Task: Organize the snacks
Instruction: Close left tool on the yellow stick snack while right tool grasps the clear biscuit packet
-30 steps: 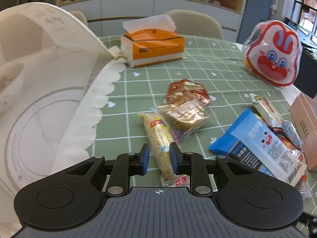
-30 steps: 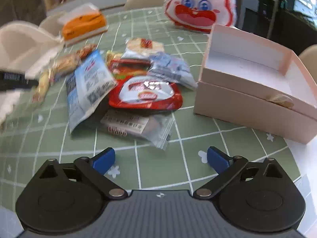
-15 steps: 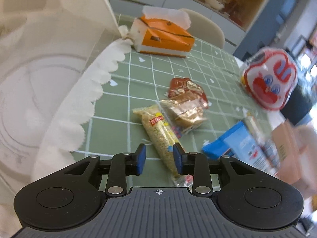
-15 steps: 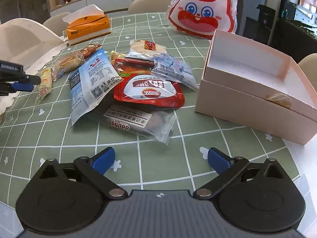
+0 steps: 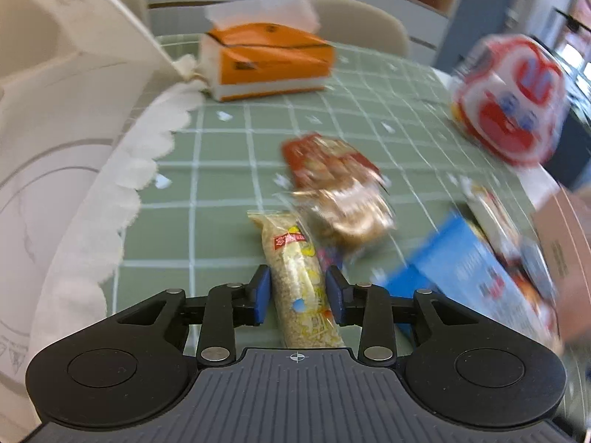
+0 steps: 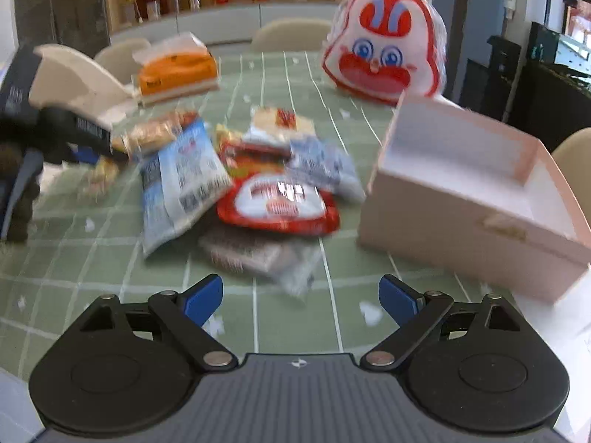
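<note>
A long clear packet of yellow grain bar lies on the green checked tablecloth. My left gripper straddles its near half; the jaws are opening and a thin gap shows at each blue pad. Just beyond lie a brown bread packet and a red packet. My right gripper hovers low over the cloth, its jaws wide, closing a little, with nothing between them. Ahead of it is a pile: a red-and-white pouch, a blue-and-white bag and a clear-wrapped brown bar. An open pink box stands to the right.
A white scalloped-edged stand fills the left side of the table. An orange tissue box sits at the back, a red-and-white rabbit bag at the back right. Beige chairs ring the far edge.
My left gripper has come down and forward over the grain bar with its jaws wider, so the bar now lies between them. The right gripper's jaws have narrowed slightly.
</note>
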